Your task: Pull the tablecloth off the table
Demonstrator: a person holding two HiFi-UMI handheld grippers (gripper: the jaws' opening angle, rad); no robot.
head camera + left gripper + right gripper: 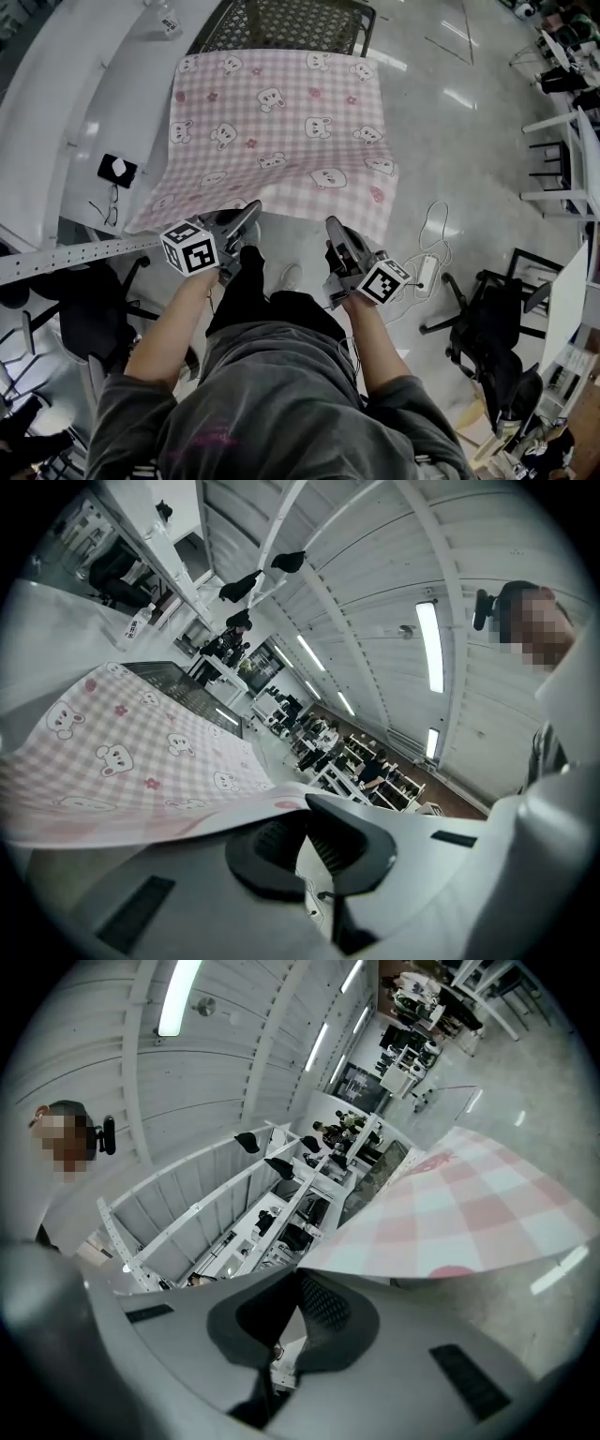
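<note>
Tablecloth, pink-and-white checked fabric with white bear prints [281,131], lies spread from the black mesh metal frame [281,23] back toward the person. The left gripper [251,208] has its jaws pinched together on the hem farthest from that frame. The right gripper [331,225] is clamped the same way on that same hem, further along. The hem runs on past each gripper to its corners.
</note>
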